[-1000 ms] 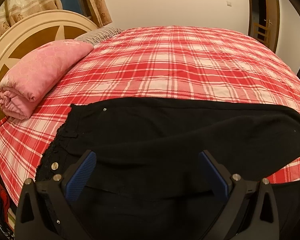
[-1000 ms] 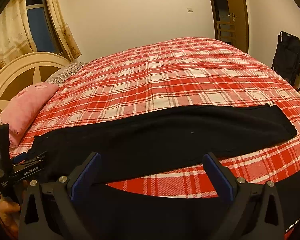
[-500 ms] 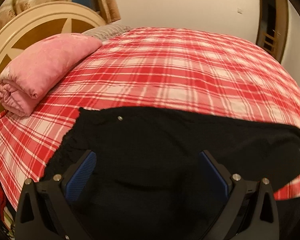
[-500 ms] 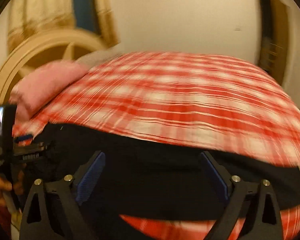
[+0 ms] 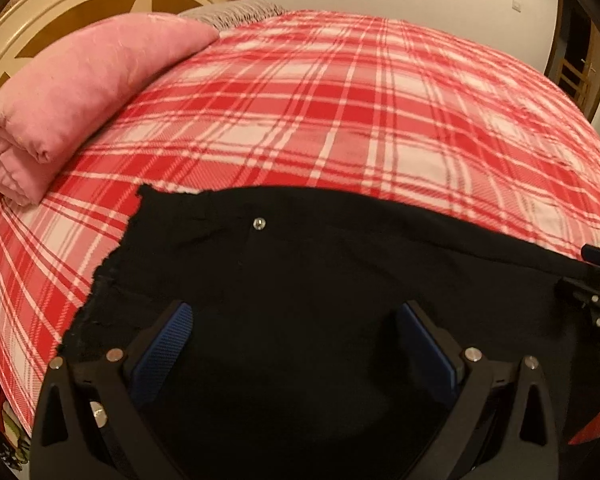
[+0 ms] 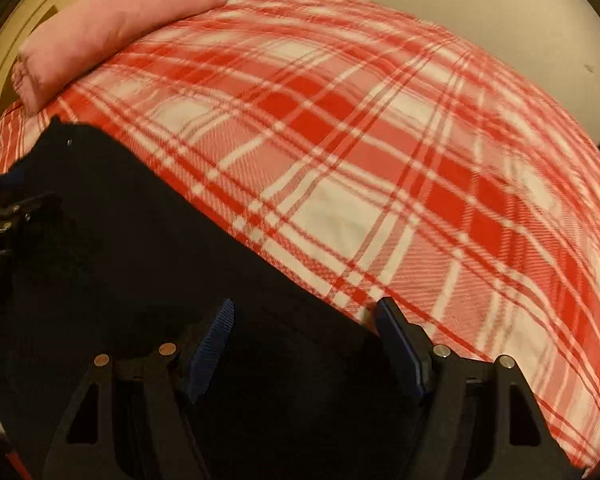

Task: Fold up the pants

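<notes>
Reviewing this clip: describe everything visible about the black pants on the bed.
The pants are plain black, of a soft matte fabric, lying flat along the near edge of the red plaid bedspread. The waist end lies towards the pink rolled blanket without touching it, and its edge looks rough or lacy. A small metal button shines near the waist. In the right wrist view the legs run diagonally toward the lower right. Both grippers hang over the fabric with jaws apart; whether they touch it cannot be told.

You're over matt black cloth pants (image 5: 300, 280) with one shiny metal rivet (image 5: 259, 223). Beyond the pants, the plaid bedspread (image 5: 340, 120) looks softly woven and the pink pillow (image 5: 80, 80) faintly sheened; behind it, the headboard (image 5: 80, 4) seems painted wood.
</notes>
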`<action>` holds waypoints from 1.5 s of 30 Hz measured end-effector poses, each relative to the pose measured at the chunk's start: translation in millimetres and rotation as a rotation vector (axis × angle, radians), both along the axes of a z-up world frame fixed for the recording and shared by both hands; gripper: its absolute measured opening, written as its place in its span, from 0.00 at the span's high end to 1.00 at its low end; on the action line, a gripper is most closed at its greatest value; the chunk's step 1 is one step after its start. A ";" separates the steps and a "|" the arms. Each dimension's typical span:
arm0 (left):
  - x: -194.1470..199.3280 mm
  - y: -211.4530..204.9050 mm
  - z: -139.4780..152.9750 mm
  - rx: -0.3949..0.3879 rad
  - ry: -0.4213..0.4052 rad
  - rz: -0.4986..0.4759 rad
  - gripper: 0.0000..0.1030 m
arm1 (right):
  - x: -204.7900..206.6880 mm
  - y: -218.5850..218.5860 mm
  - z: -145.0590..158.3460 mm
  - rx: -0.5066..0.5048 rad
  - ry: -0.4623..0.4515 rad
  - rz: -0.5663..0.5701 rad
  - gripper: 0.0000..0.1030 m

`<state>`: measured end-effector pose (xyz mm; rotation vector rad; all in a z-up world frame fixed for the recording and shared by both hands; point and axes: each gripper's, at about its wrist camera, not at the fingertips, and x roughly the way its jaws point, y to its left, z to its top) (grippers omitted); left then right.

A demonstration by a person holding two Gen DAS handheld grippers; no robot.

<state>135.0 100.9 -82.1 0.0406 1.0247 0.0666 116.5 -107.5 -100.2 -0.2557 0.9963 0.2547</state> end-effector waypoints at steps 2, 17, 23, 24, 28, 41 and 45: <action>3.2 1.0 -5.0 -0.006 0.007 0.002 0.00 | 2.3 -4.2 -1.9 0.025 0.006 0.002 0.28; -12.5 7.1 12.2 -0.013 -0.025 0.002 0.00 | -65.7 30.4 42.1 -0.121 -0.224 0.080 0.92; -38.7 26.8 31.8 -0.089 -0.071 0.009 0.00 | -140.8 50.9 63.5 -0.138 -0.366 0.123 0.93; -45.2 32.5 35.3 -0.101 -0.088 0.013 0.00 | -154.6 56.3 61.4 -0.153 -0.384 0.132 0.93; -69.9 56.7 48.9 -0.141 -0.146 0.030 0.00 | -196.4 75.8 41.1 -0.194 -0.430 0.163 0.93; -25.3 59.4 51.7 -0.287 -0.037 0.056 0.00 | -228.0 90.2 -7.6 -0.234 -0.472 0.135 0.94; -1.9 50.0 40.5 -0.329 0.032 0.062 0.00 | -230.2 91.7 -11.2 -0.257 -0.485 0.133 0.94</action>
